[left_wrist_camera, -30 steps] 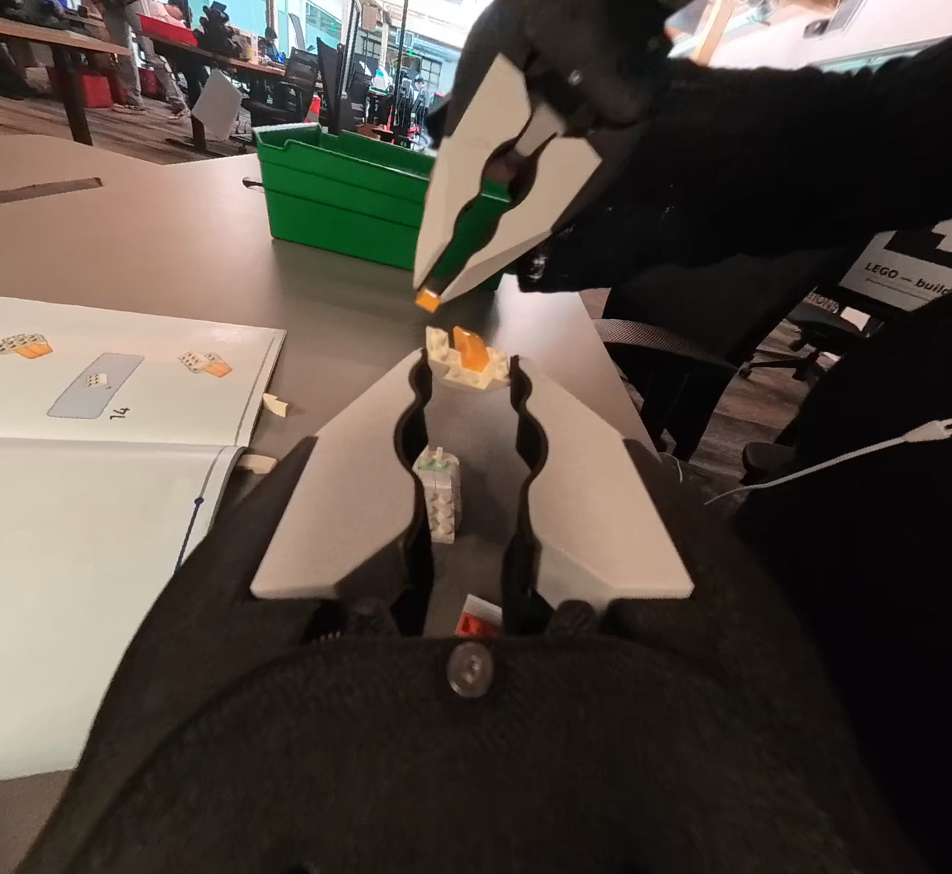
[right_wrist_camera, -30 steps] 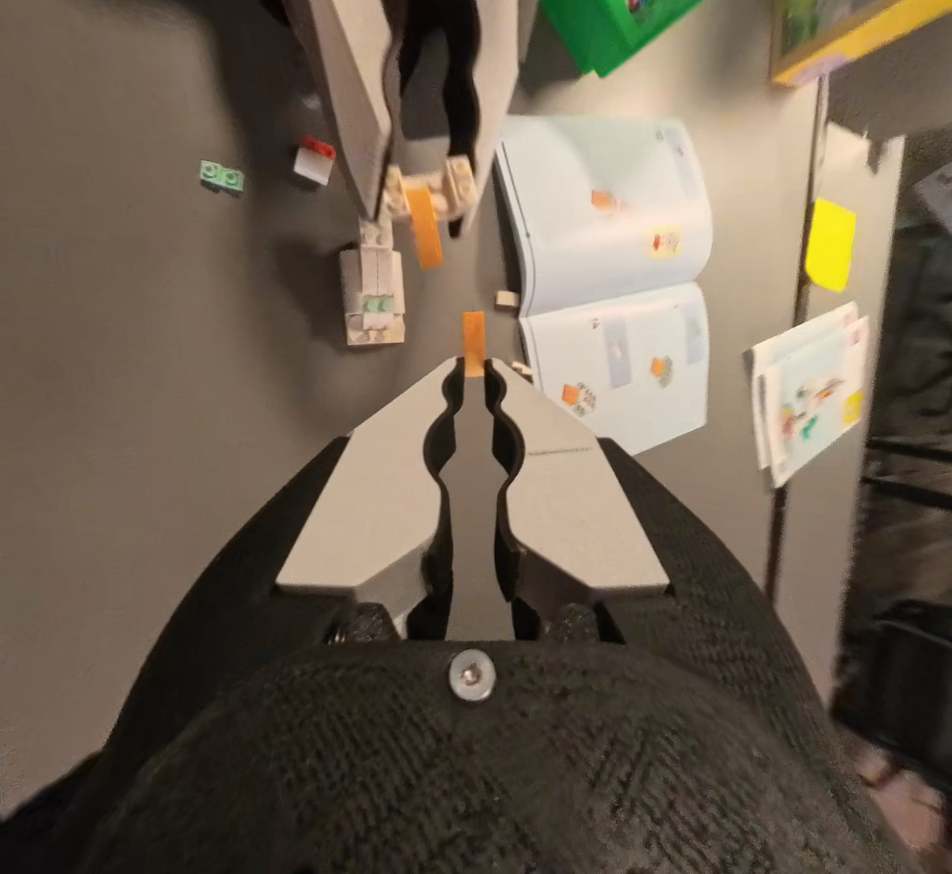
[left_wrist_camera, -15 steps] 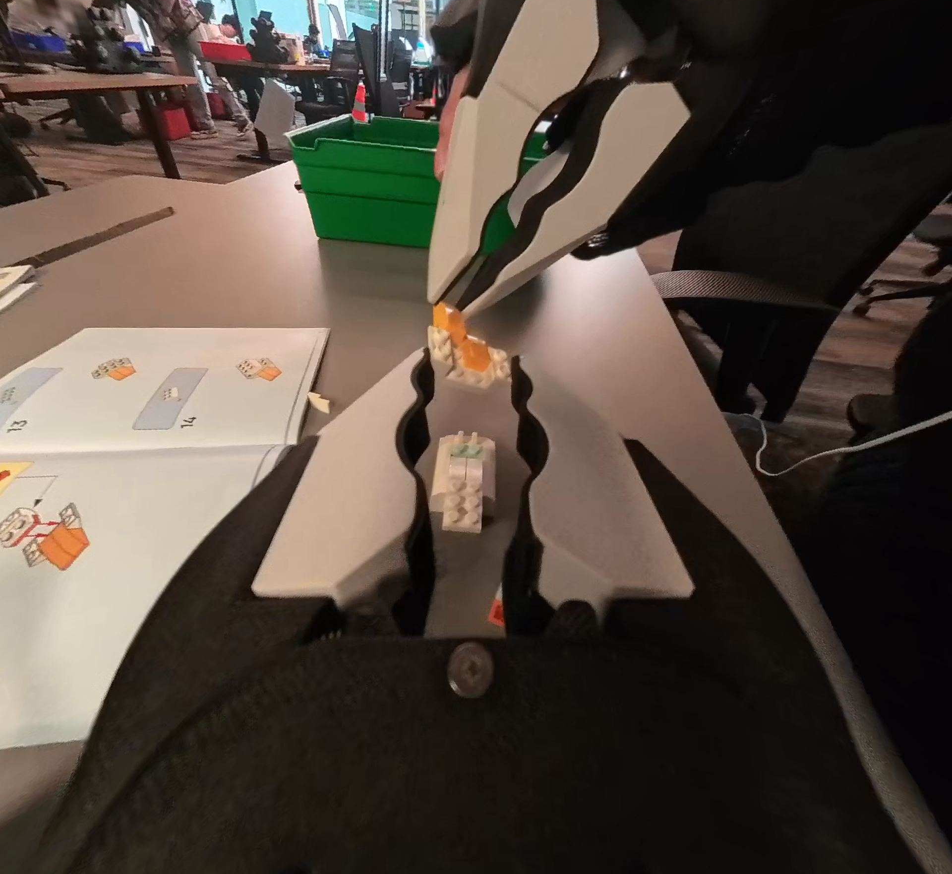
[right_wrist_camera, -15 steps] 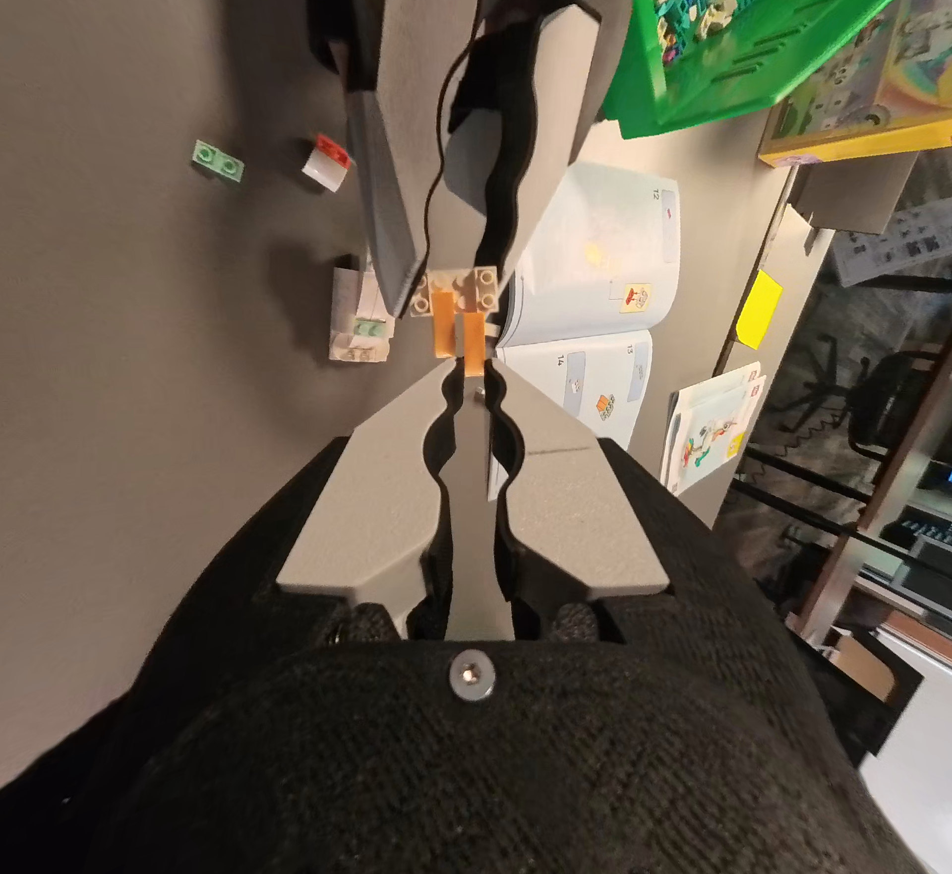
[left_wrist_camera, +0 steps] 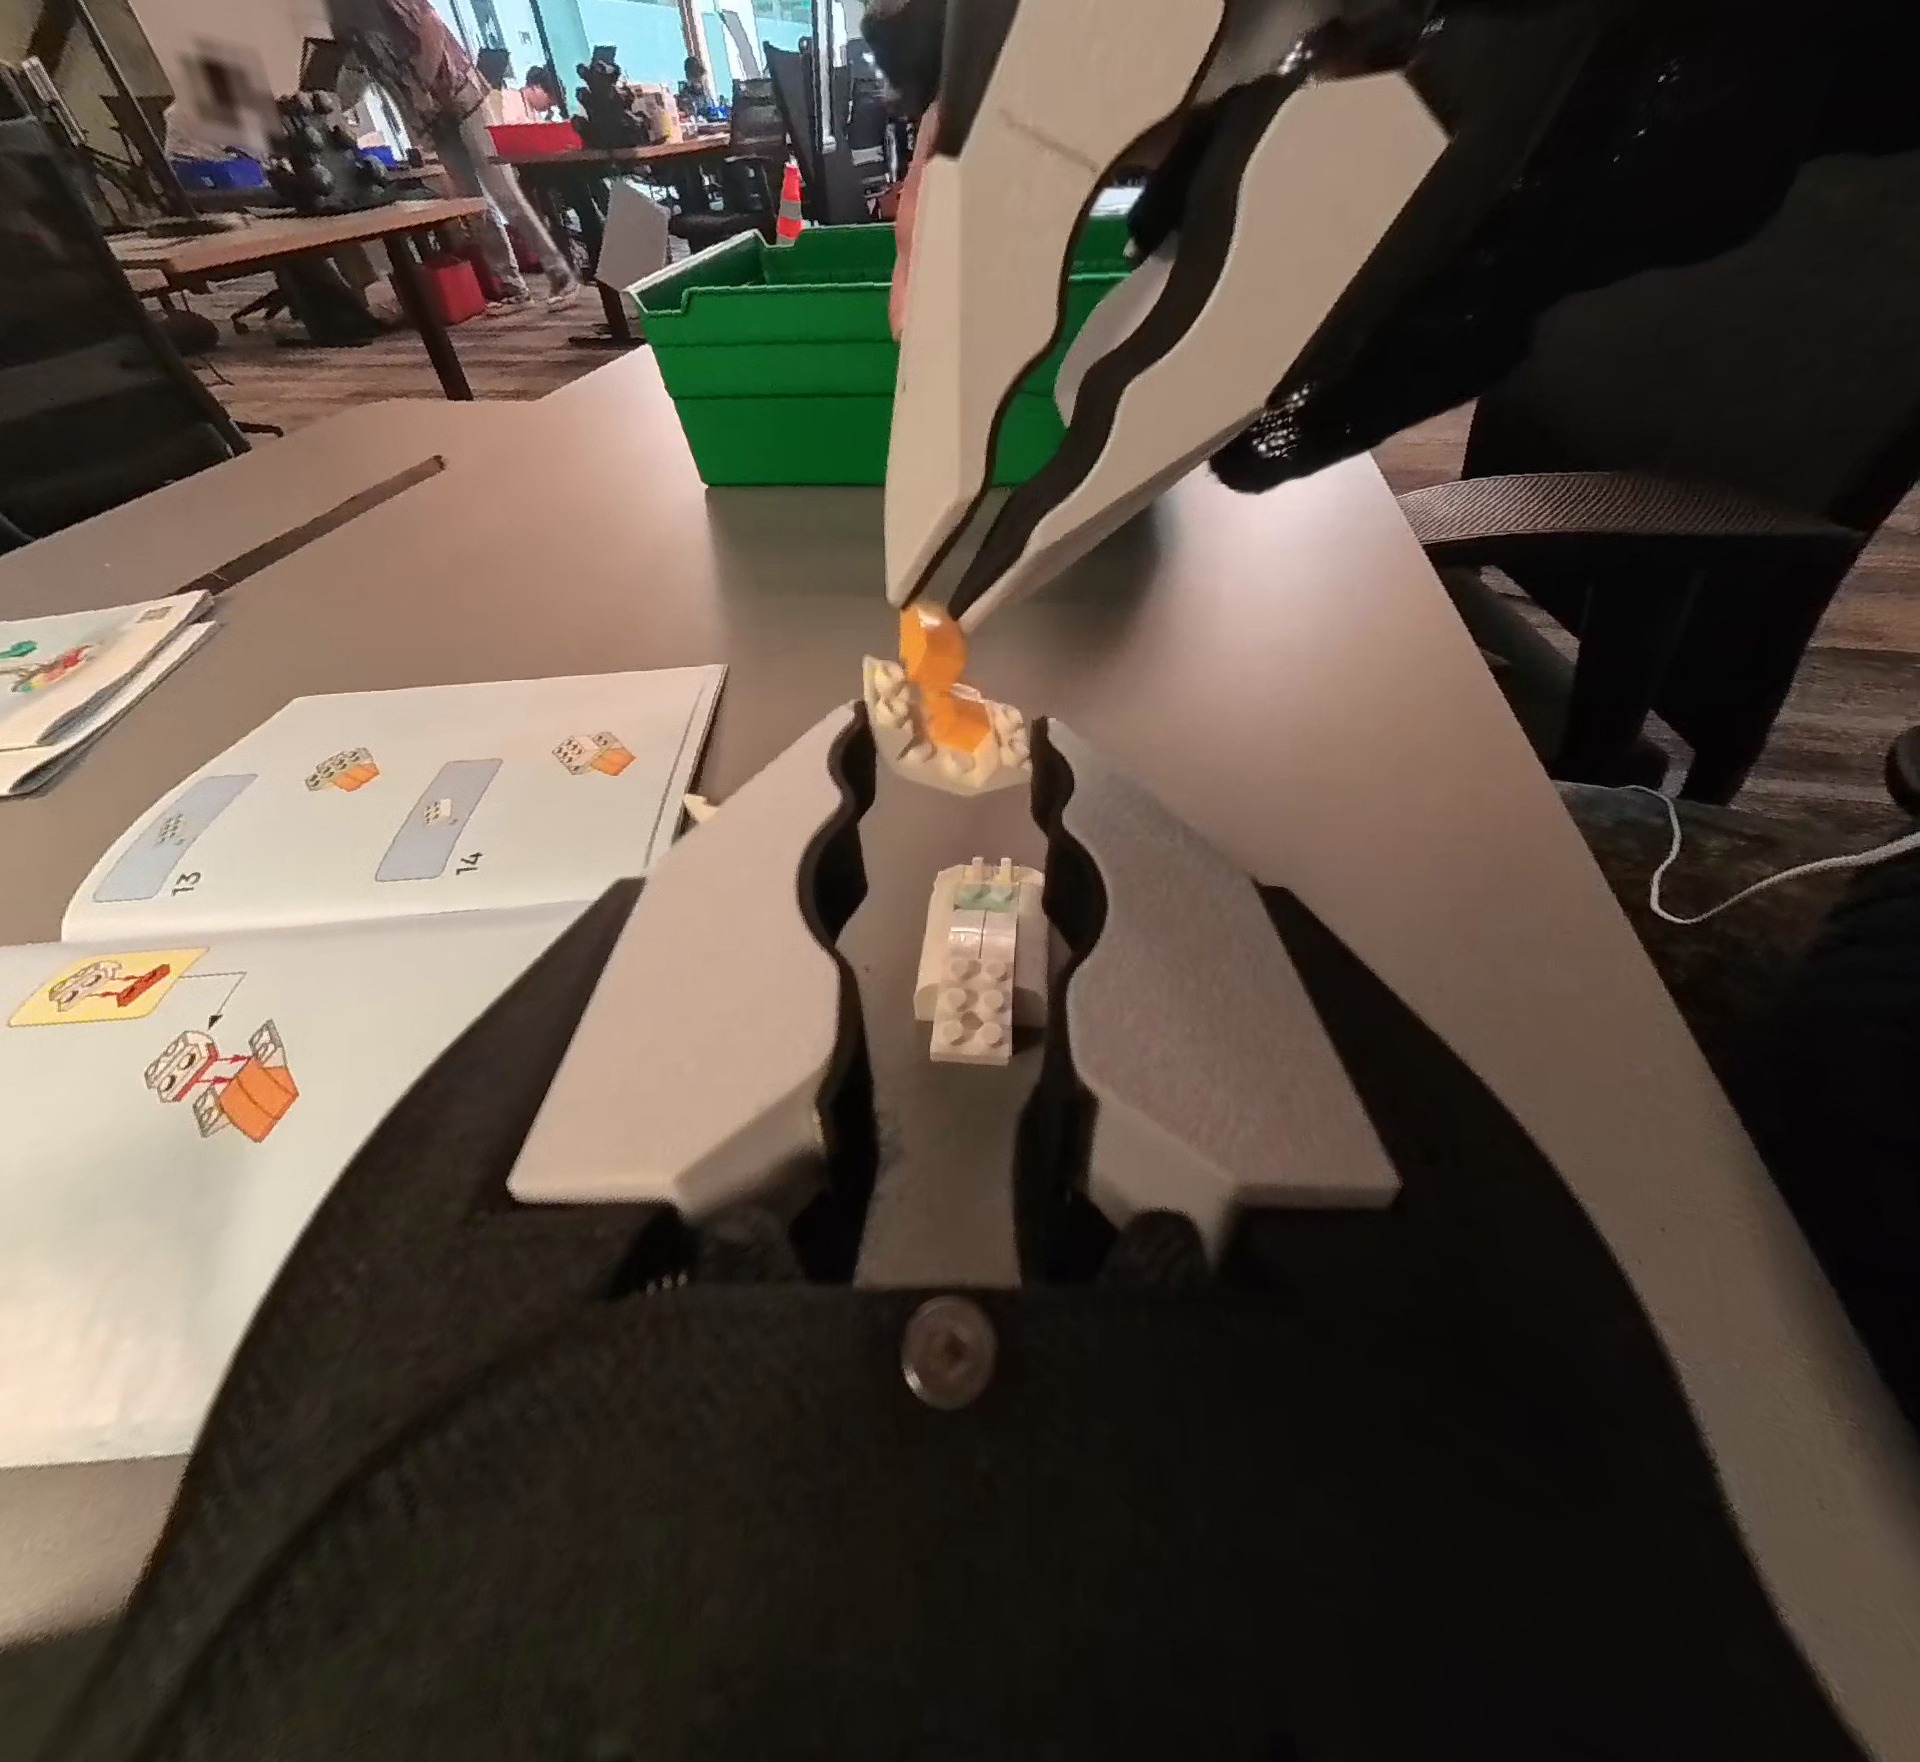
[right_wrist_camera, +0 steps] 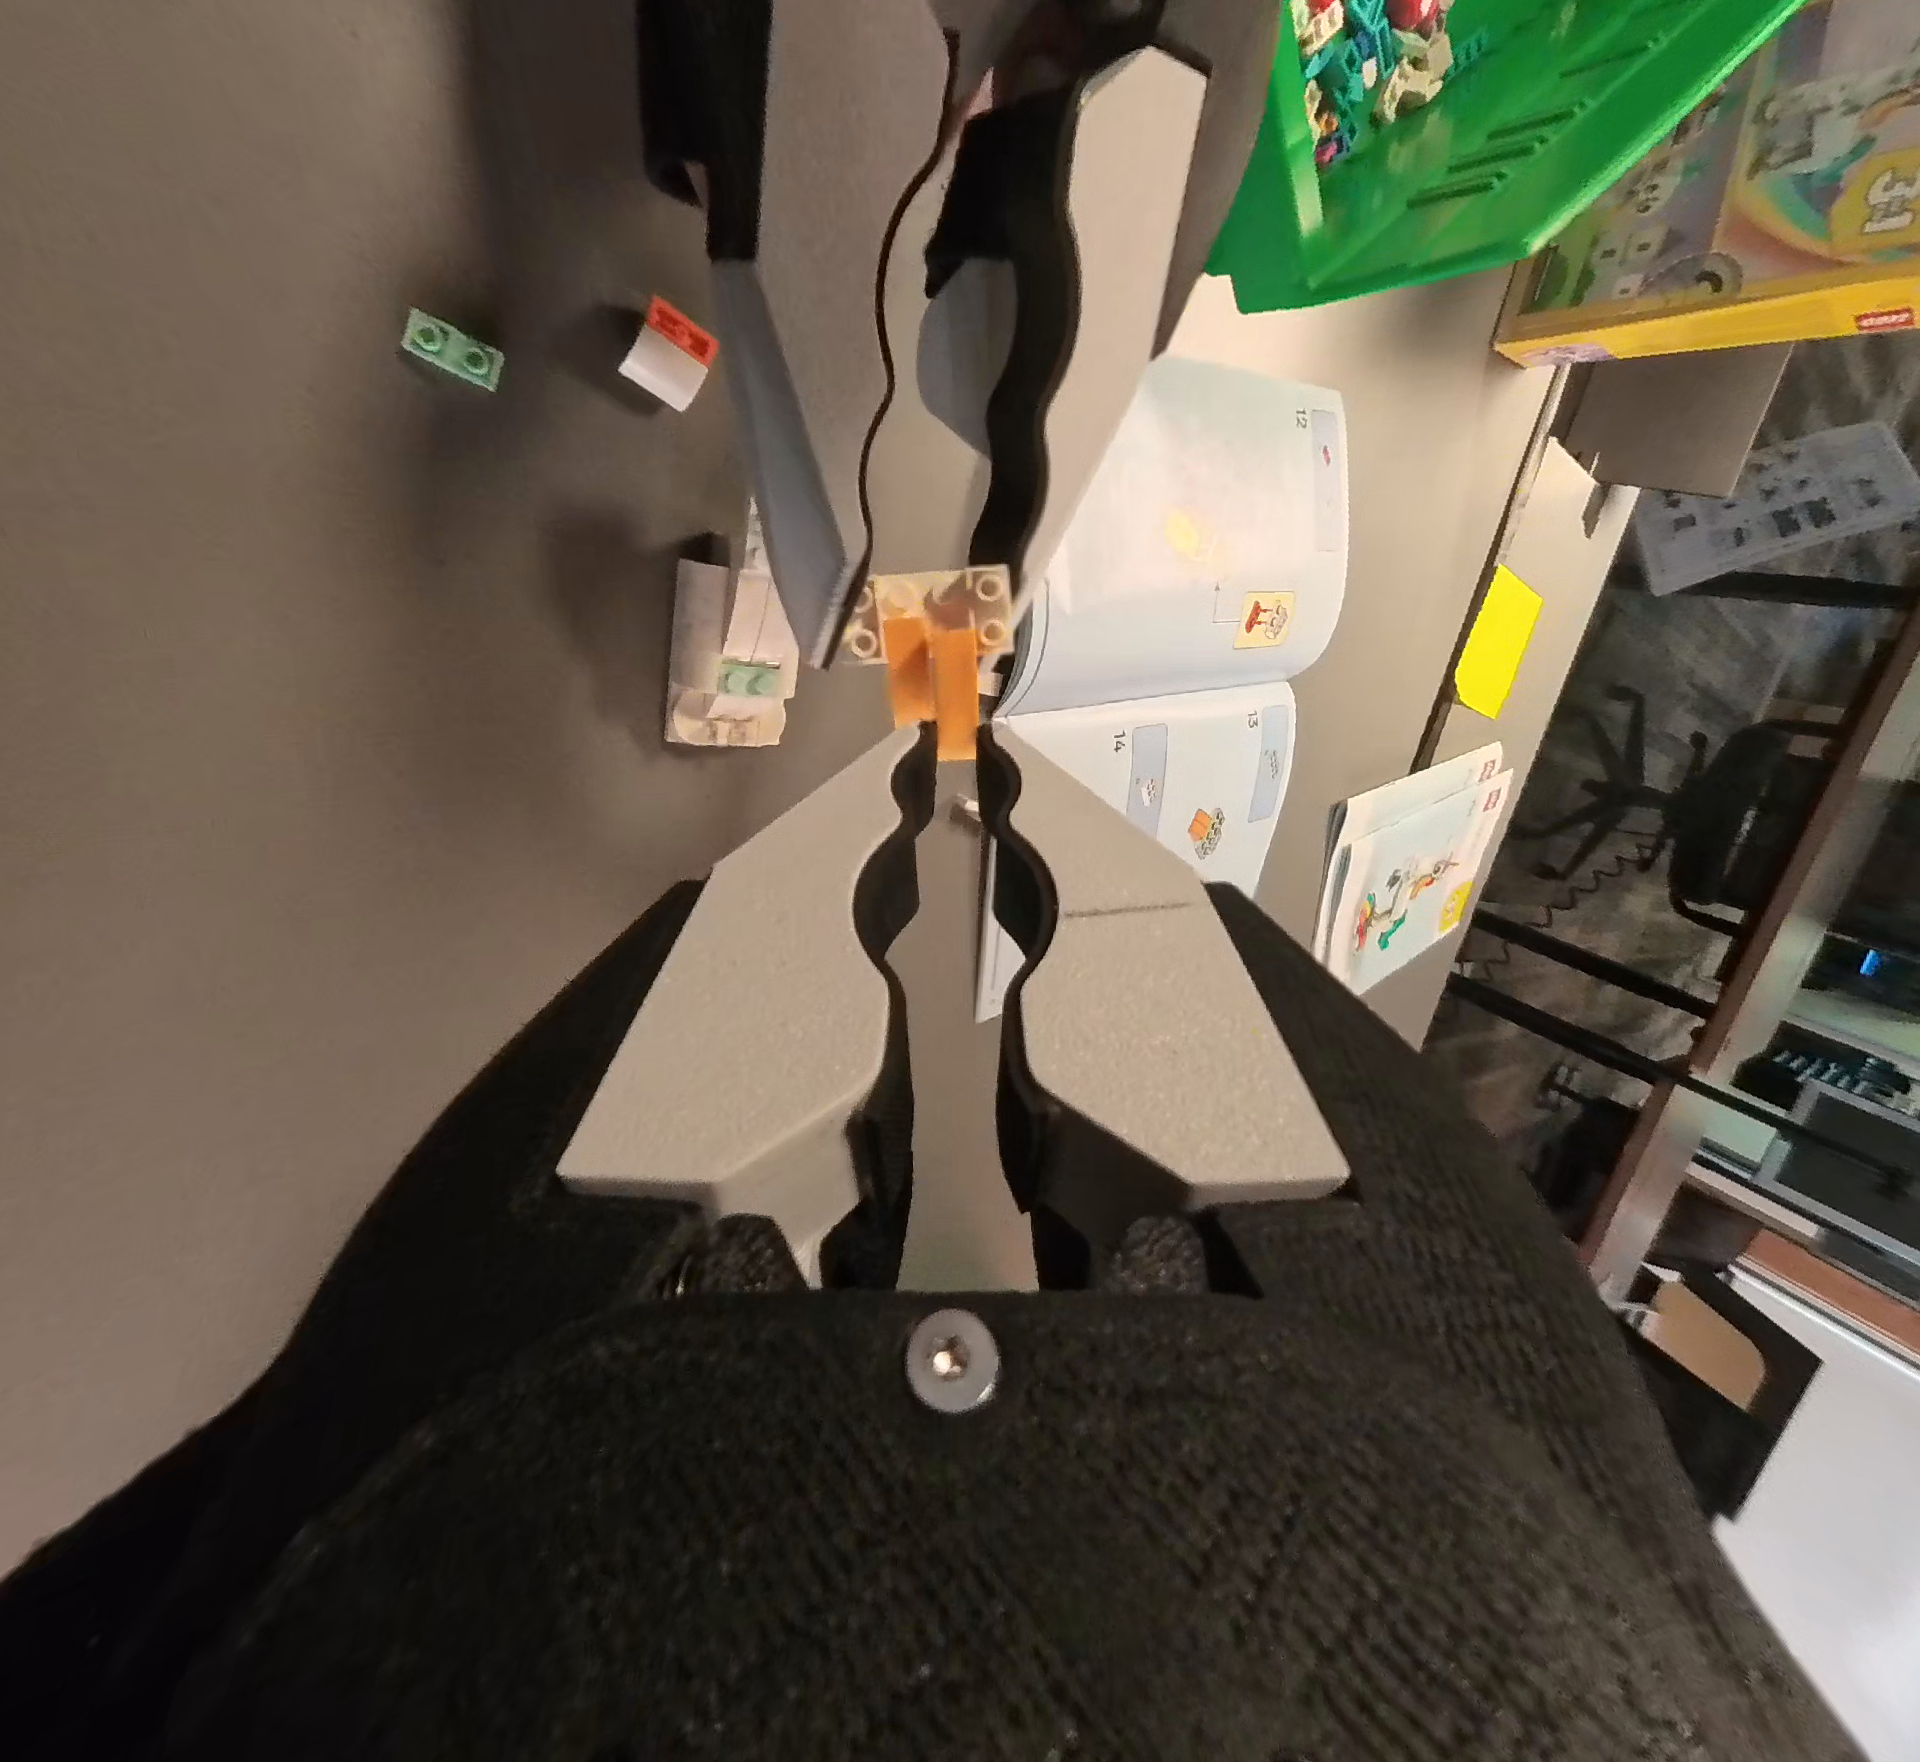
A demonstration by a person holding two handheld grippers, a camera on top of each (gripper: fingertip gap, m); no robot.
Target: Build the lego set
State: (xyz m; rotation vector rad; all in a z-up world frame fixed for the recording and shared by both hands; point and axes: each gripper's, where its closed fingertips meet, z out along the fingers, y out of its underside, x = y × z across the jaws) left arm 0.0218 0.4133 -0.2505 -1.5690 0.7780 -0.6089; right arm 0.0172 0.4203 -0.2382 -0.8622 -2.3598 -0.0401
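My left gripper [left_wrist_camera: 948, 738] is shut on a small white plate assembly [left_wrist_camera: 971, 770] that carries an orange slope piece [left_wrist_camera: 961, 713], and holds it just above the table. My right gripper [right_wrist_camera: 951, 748] is shut on a second orange piece [right_wrist_camera: 957, 696]. It presses this piece onto the white plate [right_wrist_camera: 989, 592] beside the first orange piece [right_wrist_camera: 906, 673]. In the left wrist view the right gripper [left_wrist_camera: 932, 606] comes down from above with its orange piece [left_wrist_camera: 925, 652]. In the right wrist view the left gripper [right_wrist_camera: 925, 616] reaches in from the top.
A white sub-build [left_wrist_camera: 977, 964] lies on the grey table [left_wrist_camera: 1247, 673] under the left gripper. It also shows in the right wrist view [right_wrist_camera: 722, 673]. A green 1x2 piece [right_wrist_camera: 452, 349] and a red-and-white brick [right_wrist_camera: 668, 353] lie loose. An open instruction booklet [left_wrist_camera: 416, 777], a green parts bin [left_wrist_camera: 790, 382] and a yellow set box [right_wrist_camera: 1714, 237] stand nearby. Between my left fingertips and the red-and-white brick [right_wrist_camera: 668, 353] there is roughly 9 cm.
My right gripper has come down with its orange piece from above the assembly onto the white plate. The left gripper has kept hold of the plate and shifted slightly over the table.
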